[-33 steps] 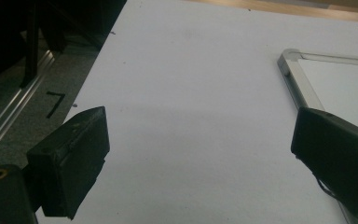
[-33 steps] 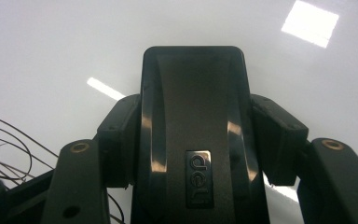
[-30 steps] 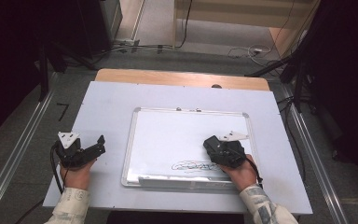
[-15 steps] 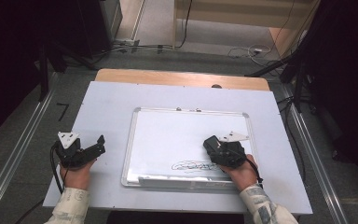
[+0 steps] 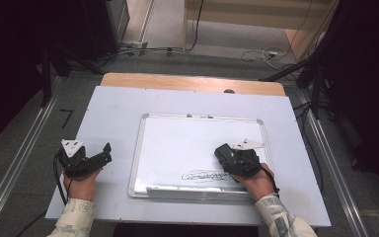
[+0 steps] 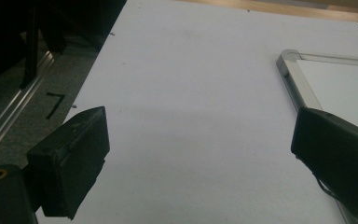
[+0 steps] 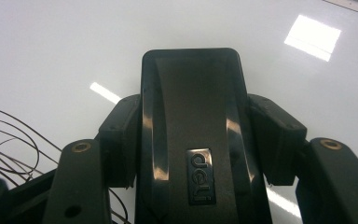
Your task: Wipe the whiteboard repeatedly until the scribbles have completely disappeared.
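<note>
From the high view, my right gripper (image 5: 227, 157) sits over the whiteboard (image 5: 197, 136) on the bench (image 5: 118, 106), just above a black scribble (image 5: 205, 175); my left gripper (image 5: 101, 155) rests on the bench left of the board. In the left gripper view, my 2 jaws stand wide apart with nothing between them, the whiteboard's corner (image 6: 291, 63) to the right. In the right gripper view, my jaws are clamped on a black eraser (image 7: 193, 140) above the white surface, scribble lines (image 7: 9, 140) at left
</note>
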A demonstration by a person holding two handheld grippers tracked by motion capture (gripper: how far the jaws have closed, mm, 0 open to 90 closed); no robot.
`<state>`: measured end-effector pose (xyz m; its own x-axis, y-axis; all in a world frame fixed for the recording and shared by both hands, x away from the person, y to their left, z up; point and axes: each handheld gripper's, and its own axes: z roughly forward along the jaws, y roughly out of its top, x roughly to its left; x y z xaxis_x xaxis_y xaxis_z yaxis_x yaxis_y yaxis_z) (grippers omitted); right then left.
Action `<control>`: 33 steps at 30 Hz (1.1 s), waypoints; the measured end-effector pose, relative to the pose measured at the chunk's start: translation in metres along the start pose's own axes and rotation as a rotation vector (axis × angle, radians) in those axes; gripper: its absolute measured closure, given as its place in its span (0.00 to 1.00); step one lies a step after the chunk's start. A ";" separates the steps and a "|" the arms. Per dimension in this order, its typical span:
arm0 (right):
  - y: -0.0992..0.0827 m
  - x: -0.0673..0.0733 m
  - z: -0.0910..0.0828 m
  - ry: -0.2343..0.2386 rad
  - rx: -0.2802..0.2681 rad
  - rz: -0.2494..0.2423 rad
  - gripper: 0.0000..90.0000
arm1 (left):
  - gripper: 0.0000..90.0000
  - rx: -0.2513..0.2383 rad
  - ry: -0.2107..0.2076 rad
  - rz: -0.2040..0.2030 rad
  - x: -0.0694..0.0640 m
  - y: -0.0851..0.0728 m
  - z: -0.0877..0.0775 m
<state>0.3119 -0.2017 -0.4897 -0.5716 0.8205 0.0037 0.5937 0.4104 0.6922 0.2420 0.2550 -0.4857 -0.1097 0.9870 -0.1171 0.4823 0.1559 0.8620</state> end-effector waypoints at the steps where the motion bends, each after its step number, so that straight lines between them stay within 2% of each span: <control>1: 0.000 0.000 0.000 0.000 0.000 0.000 0.43 | 0.05 0.000 0.000 0.001 0.000 0.000 0.000; 8: 0.000 0.002 0.001 0.010 0.001 -0.016 0.43 | 0.05 -0.002 -0.003 0.003 -0.001 0.000 0.001; 13: 0.002 0.005 0.002 0.021 0.011 -0.049 0.43 | 0.05 0.001 -0.003 0.004 -0.002 0.000 0.001; 14: 0.003 0.008 0.002 0.024 0.019 -0.071 0.43 | 0.05 0.001 -0.003 0.003 -0.002 0.000 0.001; 17: 0.005 0.011 0.003 0.033 0.024 -0.094 0.43 | 0.05 0.000 -0.004 0.004 -0.002 0.000 0.001; 33: 0.006 0.022 0.006 0.074 0.024 -0.119 0.43 | 0.05 -0.001 -0.004 0.004 -0.002 0.001 0.001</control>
<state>0.3063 -0.1788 -0.4896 -0.6784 0.7343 -0.0234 0.5324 0.5133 0.6731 0.2433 0.2527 -0.4855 -0.1049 0.9877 -0.1158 0.4821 0.1524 0.8628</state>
